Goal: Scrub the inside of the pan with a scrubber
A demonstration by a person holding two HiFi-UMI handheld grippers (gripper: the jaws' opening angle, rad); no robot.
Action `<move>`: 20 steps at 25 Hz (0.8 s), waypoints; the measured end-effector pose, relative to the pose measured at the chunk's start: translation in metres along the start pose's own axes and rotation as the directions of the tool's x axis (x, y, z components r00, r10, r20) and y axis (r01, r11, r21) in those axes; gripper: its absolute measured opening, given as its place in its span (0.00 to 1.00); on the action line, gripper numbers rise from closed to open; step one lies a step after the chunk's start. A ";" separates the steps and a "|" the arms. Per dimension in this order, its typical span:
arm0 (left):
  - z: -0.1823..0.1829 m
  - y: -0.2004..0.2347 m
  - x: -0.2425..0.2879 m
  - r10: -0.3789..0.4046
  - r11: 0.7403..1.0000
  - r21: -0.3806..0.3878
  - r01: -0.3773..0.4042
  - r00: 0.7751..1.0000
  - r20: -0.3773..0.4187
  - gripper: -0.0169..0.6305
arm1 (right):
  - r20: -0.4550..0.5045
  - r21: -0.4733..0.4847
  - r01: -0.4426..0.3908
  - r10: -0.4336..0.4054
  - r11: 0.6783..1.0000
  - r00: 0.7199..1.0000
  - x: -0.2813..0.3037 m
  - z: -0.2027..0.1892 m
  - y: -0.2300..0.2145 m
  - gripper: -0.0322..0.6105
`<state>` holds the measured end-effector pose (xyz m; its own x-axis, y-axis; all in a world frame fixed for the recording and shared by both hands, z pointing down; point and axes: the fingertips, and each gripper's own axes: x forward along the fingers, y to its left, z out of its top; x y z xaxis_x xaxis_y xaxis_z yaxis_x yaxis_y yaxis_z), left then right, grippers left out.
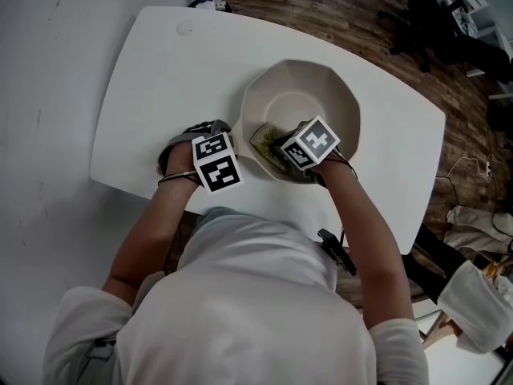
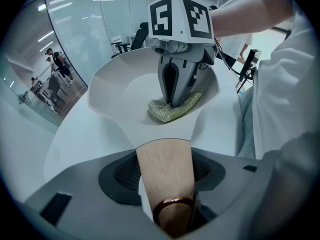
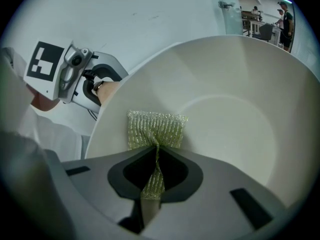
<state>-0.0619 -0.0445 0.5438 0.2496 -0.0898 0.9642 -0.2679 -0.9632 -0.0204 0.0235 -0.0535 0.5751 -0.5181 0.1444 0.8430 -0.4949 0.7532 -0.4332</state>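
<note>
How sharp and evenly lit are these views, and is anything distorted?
Head view: even, soft light, pan sharp. Left gripper view: fisheye bending, dark corners, nearby pan handle slightly soft. Right gripper view: same fisheye, scrubber crisp.

Bright, even indoor light falls from above. Ceiling strip lights (image 2: 62,1) show toward ten o'clock in the left gripper view, and more show toward one o'clock in the right gripper view. The white table (image 1: 144,70) is close to washed out, without hard glare. The pan (image 1: 341,95) carries only soft shading inside. Both gripper views bulge like a fisheye, with black corners, and their near foreground at six o'clock is out of focus. The head view is sharp.
</note>
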 end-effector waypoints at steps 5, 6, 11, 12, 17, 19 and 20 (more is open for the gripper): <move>-0.002 -0.002 0.000 -0.007 1.000 -0.004 0.007 1.000 -0.003 0.41 | -0.094 -0.019 -0.013 0.011 1.000 0.995 -0.003 -0.018 0.002 0.11; -0.002 -0.002 0.000 -0.009 1.000 -0.005 0.009 1.000 -0.001 0.41 | -0.116 -0.021 -0.014 0.011 1.000 0.993 -0.004 -0.023 0.001 0.11; 0.000 -0.003 0.000 -0.012 1.000 -0.013 0.012 1.000 -0.002 0.41 | -0.209 -0.030 0.001 -0.008 1.000 0.978 -0.015 -0.046 -0.005 0.11; 0.000 -0.004 0.000 -0.013 1.000 -0.014 0.013 1.000 -0.003 0.41 | -0.228 -0.032 0.008 -0.015 0.999 0.974 -0.017 -0.050 -0.007 0.11; 0.002 -0.005 0.000 -0.019 0.999 -0.034 0.019 1.000 -0.001 0.40 | -0.333 -0.064 0.054 -0.072 0.997 0.940 -0.028 -0.068 -0.017 0.11; 0.001 -0.005 0.000 -0.023 0.999 -0.043 0.023 1.000 0.002 0.40 | -0.385 -0.080 0.092 -0.115 0.993 0.916 -0.033 -0.076 -0.024 0.11; 0.001 -0.005 0.000 -0.025 0.999 -0.044 0.025 1.000 0.002 0.40 | -0.413 -0.090 0.114 -0.141 0.989 0.900 -0.036 -0.079 -0.029 0.11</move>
<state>-0.0596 -0.0402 0.5438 0.2579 -0.0659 0.9639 -0.3021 -0.9532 0.0156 0.1113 -0.0296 0.5826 -0.1086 0.2887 0.9513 -0.4859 0.8194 -0.3041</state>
